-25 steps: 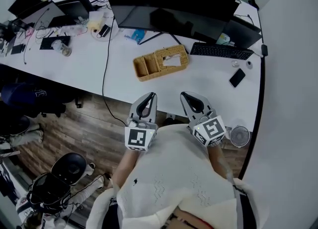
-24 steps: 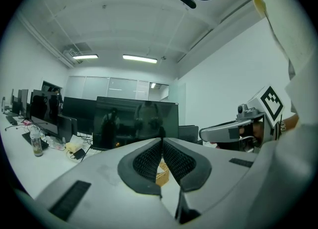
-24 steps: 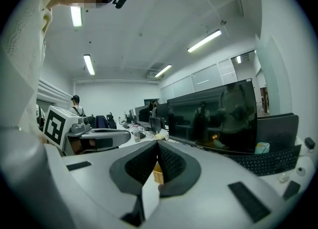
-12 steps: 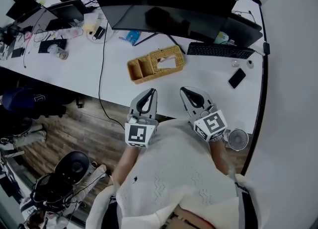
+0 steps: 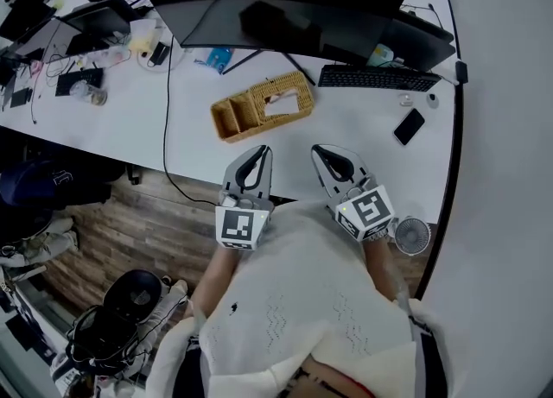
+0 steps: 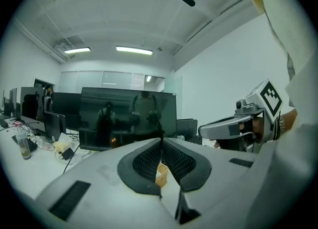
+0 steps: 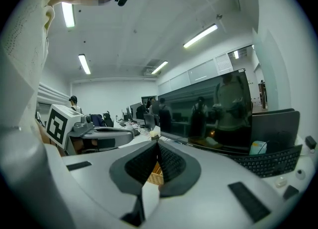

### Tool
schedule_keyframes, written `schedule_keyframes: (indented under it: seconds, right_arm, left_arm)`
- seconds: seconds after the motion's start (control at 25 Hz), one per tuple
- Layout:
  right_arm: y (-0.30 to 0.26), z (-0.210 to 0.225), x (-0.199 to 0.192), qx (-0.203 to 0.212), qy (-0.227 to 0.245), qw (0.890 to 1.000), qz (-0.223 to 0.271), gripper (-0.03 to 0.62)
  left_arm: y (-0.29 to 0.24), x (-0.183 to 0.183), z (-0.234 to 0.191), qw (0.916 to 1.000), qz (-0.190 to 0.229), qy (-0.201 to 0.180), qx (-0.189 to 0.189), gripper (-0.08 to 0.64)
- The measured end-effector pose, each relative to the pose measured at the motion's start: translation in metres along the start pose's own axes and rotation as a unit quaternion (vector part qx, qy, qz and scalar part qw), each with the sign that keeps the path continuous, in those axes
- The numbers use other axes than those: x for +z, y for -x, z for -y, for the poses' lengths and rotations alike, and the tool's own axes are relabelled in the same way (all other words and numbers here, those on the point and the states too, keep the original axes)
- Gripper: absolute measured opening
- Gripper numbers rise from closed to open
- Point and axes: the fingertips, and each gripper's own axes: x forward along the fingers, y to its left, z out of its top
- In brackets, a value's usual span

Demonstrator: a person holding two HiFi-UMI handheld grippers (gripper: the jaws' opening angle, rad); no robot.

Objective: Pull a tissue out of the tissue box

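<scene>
**A:** Where is the tissue box?

**B:** The wicker tissue box (image 5: 263,104) sits on the white tabletop (image 5: 363,133). It is ahead of both grippers and well apart from them. A white tissue (image 5: 280,101) shows in its top slot.

**A:** And the grippers?

**B:** The left gripper (image 5: 260,151) and right gripper (image 5: 319,151) hover side by side over the tabletop's near edge. Each has its jaws pressed together, holding nothing. A monitor (image 5: 285,8) stands beyond the box, and a keyboard (image 5: 378,79) lies ahead of the right gripper.

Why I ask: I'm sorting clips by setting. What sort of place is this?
Most likely an open-plan office: a long white desk holds a large monitor and a keyboard, more screens stand further along it, and strip lights run along the ceiling.
</scene>
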Motion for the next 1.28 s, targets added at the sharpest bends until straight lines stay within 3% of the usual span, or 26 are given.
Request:
schedule_keyframes:
  seconds: [0.88,1.28]
  right_arm:
    - [-0.021,0.008,0.002,-0.101,-0.023,0.994,-0.02,0.002]
    - [-0.027,0.001,0.002,-0.132,-0.028,0.991,-0.024,0.003]
  left_arm:
    - [-0.045,-0.008,-0.026,0.9942,-0.019,-0.013,-0.105,0.015]
    - [-0.054,-0.03,-0.038,0.9896,-0.049,-0.033,-0.131,0.018]
